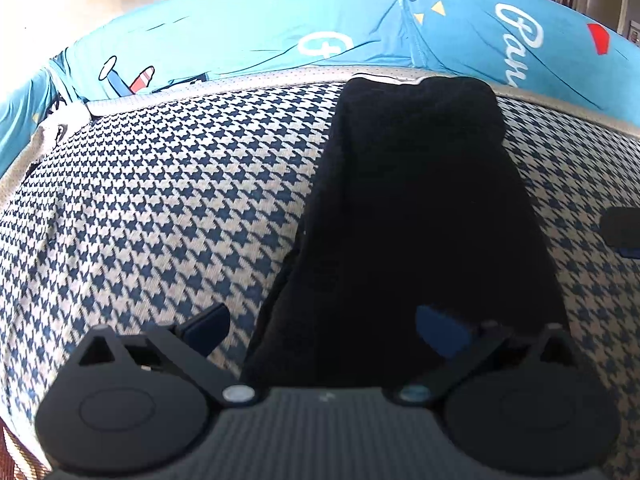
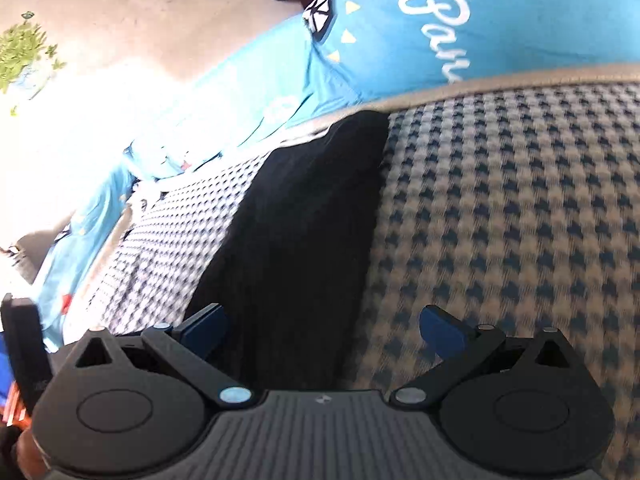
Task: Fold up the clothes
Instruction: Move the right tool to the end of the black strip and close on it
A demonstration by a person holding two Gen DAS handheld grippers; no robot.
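A black garment [image 1: 412,216] lies folded into a long narrow strip on a houndstooth cushion [image 1: 168,208], reaching from the near edge to the cushion's far piping. My left gripper [image 1: 324,330] hovers over its near end, open, with nothing between its fingers. In the right wrist view the same black garment [image 2: 296,232] runs away from the camera, blurred by motion. My right gripper [image 2: 324,332] stands wide open over the garment's near right edge and holds nothing. The tip of the right gripper [image 1: 622,232] shows at the right edge of the left wrist view.
A blue printed sheet [image 1: 248,36] with white lettering and small drawings lies beyond the cushion [image 2: 520,216]. Pale floor [image 2: 132,32] with scattered green leaves lies beyond the blue sheet [image 2: 500,24]. A dark object [image 2: 24,344] and part of a hand sit at the lower left.
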